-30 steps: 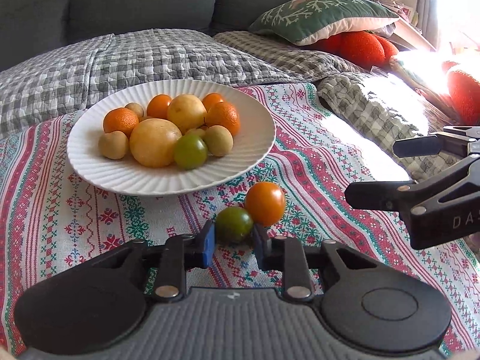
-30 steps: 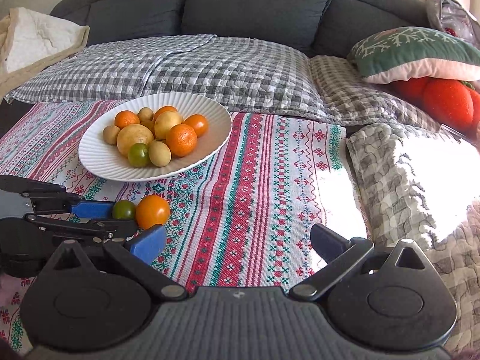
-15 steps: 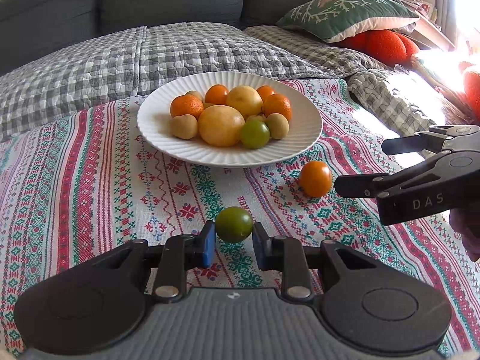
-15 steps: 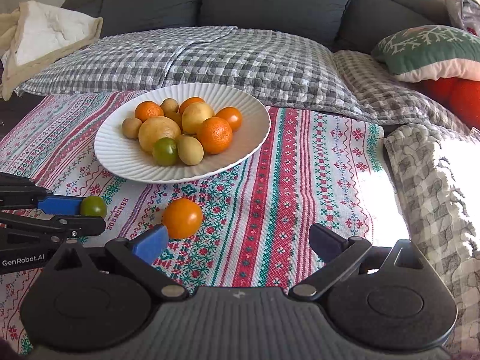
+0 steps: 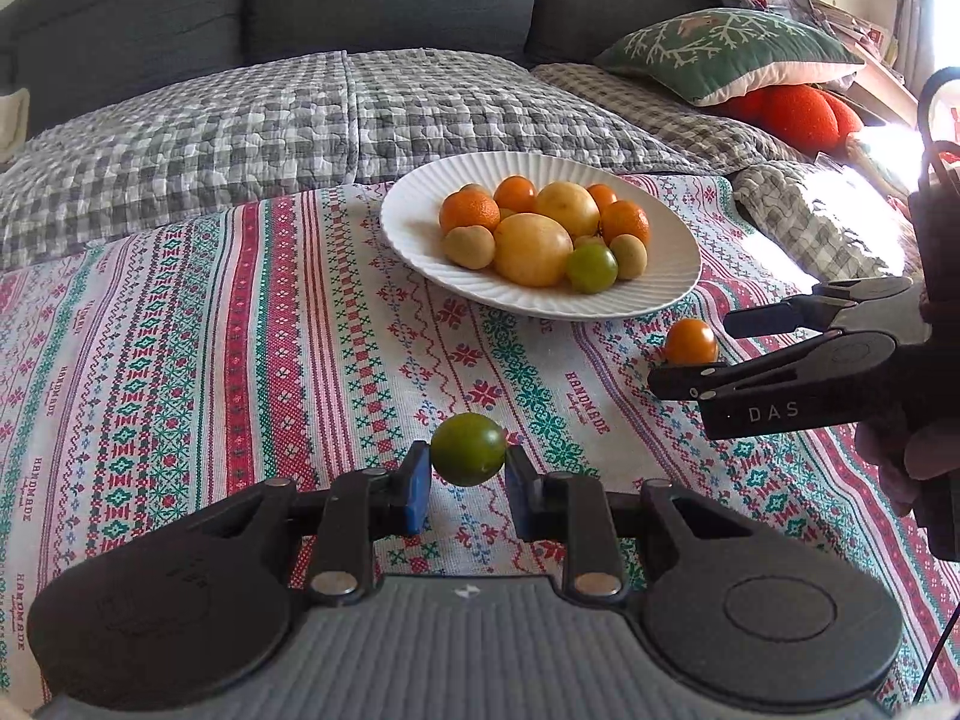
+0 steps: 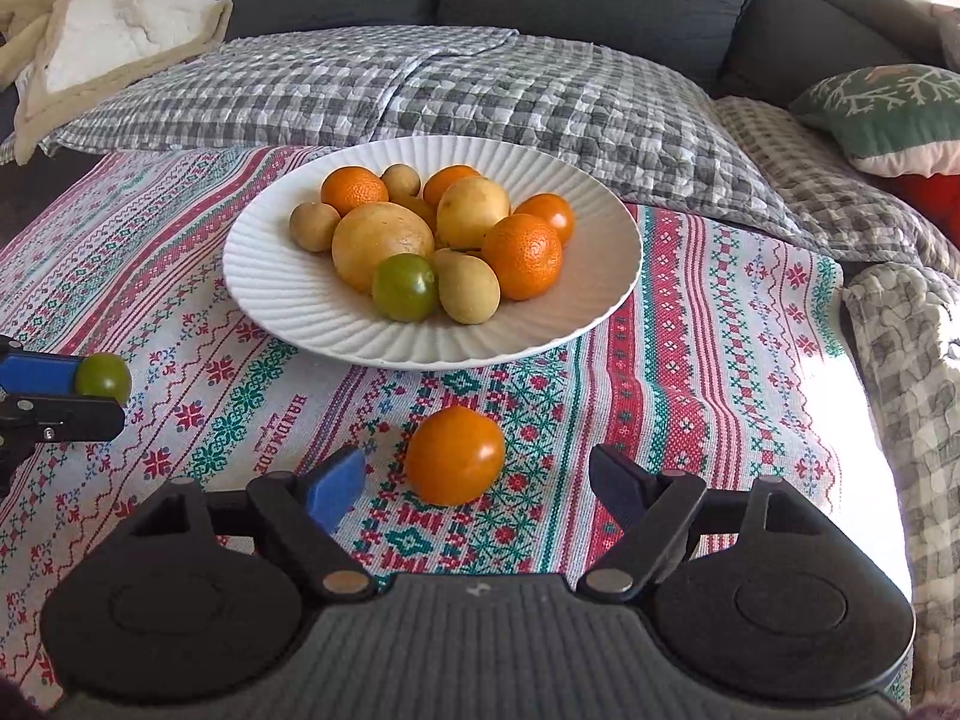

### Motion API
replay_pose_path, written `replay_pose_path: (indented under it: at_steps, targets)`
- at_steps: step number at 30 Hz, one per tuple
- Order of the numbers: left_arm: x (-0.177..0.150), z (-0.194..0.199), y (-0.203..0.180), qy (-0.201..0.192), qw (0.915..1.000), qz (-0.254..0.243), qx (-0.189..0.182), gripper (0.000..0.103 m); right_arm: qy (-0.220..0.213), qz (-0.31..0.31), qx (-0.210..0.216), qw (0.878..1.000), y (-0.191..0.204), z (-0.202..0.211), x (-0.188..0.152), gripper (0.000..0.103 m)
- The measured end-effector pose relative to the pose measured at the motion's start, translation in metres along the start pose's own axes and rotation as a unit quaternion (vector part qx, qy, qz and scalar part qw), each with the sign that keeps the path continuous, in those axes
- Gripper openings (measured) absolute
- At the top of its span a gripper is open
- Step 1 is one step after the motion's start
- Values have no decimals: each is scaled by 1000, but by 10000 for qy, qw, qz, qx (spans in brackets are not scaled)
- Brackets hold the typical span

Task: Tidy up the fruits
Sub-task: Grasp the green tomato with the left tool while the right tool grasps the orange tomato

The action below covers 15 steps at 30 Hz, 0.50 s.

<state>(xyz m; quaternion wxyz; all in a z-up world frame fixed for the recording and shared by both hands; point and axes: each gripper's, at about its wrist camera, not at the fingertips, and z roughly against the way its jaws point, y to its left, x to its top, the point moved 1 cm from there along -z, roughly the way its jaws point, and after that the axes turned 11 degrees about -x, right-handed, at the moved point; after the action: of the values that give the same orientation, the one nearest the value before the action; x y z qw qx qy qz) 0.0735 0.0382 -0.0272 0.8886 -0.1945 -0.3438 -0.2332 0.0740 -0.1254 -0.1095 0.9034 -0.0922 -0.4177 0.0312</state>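
Note:
My left gripper [image 5: 467, 480] is shut on a small green tomato [image 5: 468, 449] and holds it above the patterned cloth, left of the plate; the tomato also shows in the right wrist view [image 6: 103, 377]. An orange tomato [image 6: 454, 455] lies on the cloth in front of the plate, between the open fingers of my right gripper [image 6: 477, 483], untouched. It shows in the left wrist view [image 5: 690, 341] too, at the right gripper's tips [image 5: 690, 354]. The white ribbed plate [image 6: 288, 294] holds several oranges, yellow fruits and one green tomato [image 6: 405, 287].
A striped embroidered cloth [image 6: 708, 324] covers the surface. Behind it lie a grey checked quilt [image 6: 480, 90] and a dark sofa back. A green cushion [image 5: 720, 51] and red cushions [image 5: 792, 111] sit at the right. A cream blanket [image 6: 102, 42] is at the far left.
My left gripper has carried the green tomato back and to the left, away from the orange tomato. My right gripper has moved left and forward until its open fingers flank the orange tomato.

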Motion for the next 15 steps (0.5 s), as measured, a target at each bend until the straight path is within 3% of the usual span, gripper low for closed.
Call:
replay_pose_path:
  at_steps: [7,11,15]
  targets:
    - [-1,1,-2,4,10000,0,-7,22,3,77,48,10000,9,-2,4,52]
    - [1,0,-3,-6,10000,5,-9,22,46,152,111,9998,10,-1,6,30]
    - [1,-1,-3,-6,10000,8,-13,22,79,212,219,9995,12,3,6,30]
